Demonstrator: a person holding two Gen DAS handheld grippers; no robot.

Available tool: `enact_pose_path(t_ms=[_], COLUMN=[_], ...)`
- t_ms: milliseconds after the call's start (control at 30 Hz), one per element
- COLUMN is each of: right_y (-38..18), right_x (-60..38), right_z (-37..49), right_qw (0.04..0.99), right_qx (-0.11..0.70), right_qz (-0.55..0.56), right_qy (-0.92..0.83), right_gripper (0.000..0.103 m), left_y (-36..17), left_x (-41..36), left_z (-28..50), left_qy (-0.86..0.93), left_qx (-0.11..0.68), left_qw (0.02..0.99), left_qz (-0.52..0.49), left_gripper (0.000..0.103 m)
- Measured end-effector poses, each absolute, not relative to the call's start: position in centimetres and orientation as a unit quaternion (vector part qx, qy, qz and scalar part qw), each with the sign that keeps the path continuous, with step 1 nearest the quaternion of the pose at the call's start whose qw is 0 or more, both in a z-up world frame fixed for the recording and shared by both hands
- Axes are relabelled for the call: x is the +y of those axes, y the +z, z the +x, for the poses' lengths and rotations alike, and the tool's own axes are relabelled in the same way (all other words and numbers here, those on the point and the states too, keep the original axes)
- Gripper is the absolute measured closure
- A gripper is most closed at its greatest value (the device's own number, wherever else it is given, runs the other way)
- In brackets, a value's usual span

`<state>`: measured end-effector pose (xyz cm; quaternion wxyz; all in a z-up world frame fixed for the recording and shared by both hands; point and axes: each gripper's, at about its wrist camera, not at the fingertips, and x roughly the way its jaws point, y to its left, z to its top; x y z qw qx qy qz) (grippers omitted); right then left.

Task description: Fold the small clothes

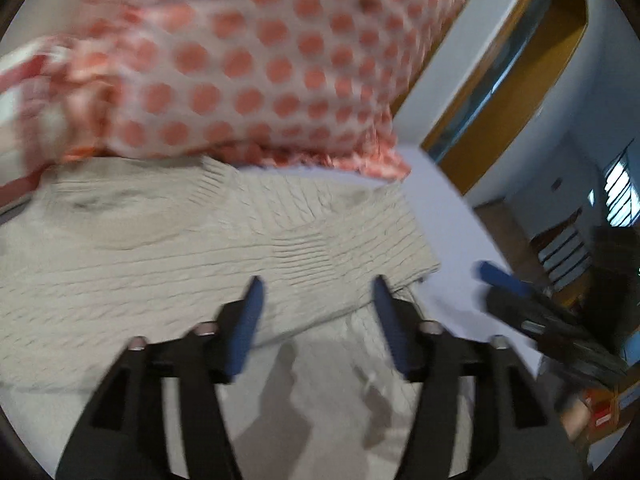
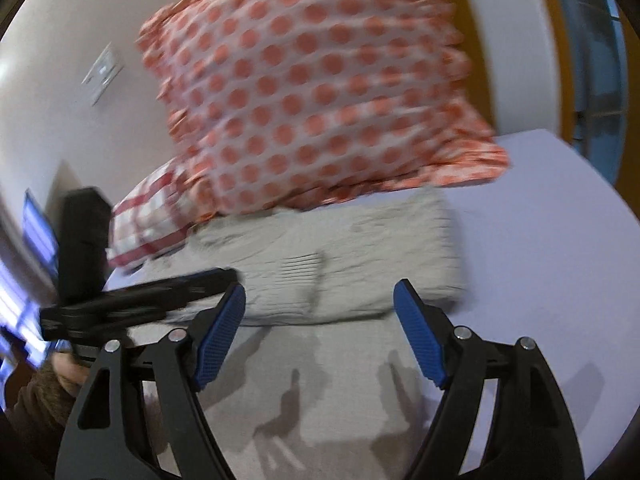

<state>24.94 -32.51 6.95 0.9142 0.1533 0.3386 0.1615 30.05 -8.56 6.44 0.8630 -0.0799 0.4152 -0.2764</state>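
One beige knit sweater (image 2: 344, 264) lies partly folded on the pale bed sheet (image 2: 560, 280), just ahead of both grippers. Left gripper (image 1: 318, 292) spread wide, empty, over its near fold. Right gripper (image 2: 320, 300) likewise spread, holding nothing. Two pillows behind the sweater: one polka-dot pillow (image 2: 320, 92), one red-checked pillow (image 2: 148, 220), half hidden. Both views motion-blurred; knit detail unclear.

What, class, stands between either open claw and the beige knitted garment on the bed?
Nothing visible does. The left claw hangs open right over the beige knitted garment, and the right claw is open just before its near edge. The polka-dot pillow lies behind the garment, not in the way.
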Motion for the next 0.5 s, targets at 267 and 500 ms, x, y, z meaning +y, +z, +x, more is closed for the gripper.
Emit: enact_pose_path(t_ms=[267,500], right_y=[1.9,0.0], right_x=[-28.3,-27.2], right_z=[32.3,32.9], right_qw=[0.874,0.876], right_qx=[0.443,0.440], right_qz=[0.135,0.121], right_qy=[0.148,0.155], right_gripper=[0.057,0.094], left_y=[9.0,6.4], left_x=[4.0,12.4], left_z=[21.5,20.2], left_qy=[-0.075,-0.006], left_qx=[0.332,0.369], left_qw=[0.940,0.929], left_qz=[0.032,0.004], left_gripper=[0.023,0.019])
